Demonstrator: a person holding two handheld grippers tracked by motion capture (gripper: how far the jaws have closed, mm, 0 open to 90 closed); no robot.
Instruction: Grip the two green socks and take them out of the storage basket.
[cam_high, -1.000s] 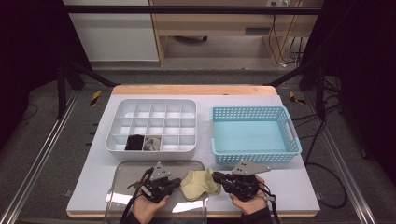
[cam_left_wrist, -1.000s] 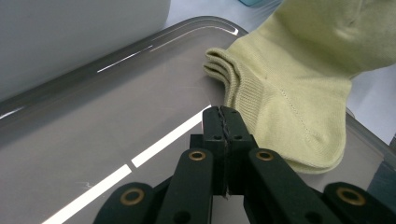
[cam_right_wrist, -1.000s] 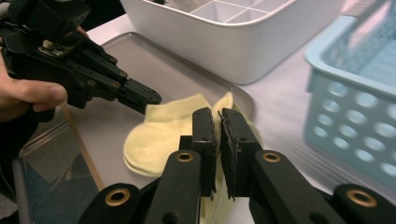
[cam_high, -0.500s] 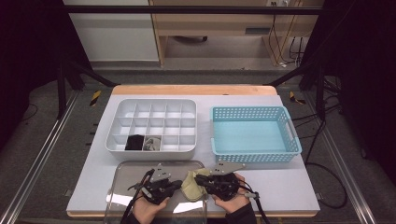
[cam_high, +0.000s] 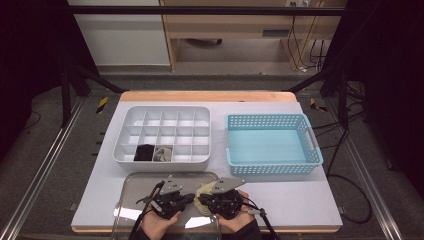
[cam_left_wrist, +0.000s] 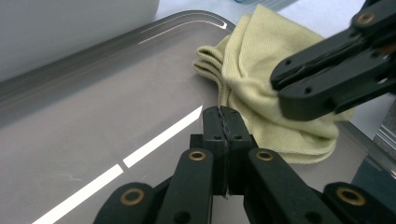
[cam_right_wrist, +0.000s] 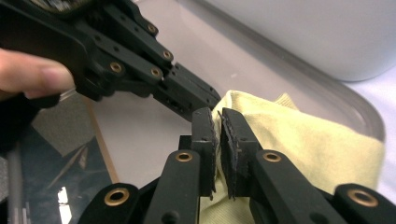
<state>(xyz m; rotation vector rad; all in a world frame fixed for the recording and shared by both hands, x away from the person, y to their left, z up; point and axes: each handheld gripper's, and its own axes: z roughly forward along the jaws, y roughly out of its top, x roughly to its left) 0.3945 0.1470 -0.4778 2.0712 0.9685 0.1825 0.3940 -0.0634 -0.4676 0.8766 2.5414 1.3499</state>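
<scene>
Both grippers down at the yellow cloth on the tray, near edge of the worktop.

Left gripper and right gripper are tip to tip over the cloth, each in the other's way; cloth lies crumpled on the tray's right end, partly over its rim. Behind the tray: white divided box with a dark item and a patterned one in two front cells; blue basket to its right, bare inside. Left jaws pressed together on nothing, just short of the cloth. Right jaws nearly together, narrow gap, over the cloth; can't tell if fabric is pinched. Hands low, forearms in from the near edge.
</scene>
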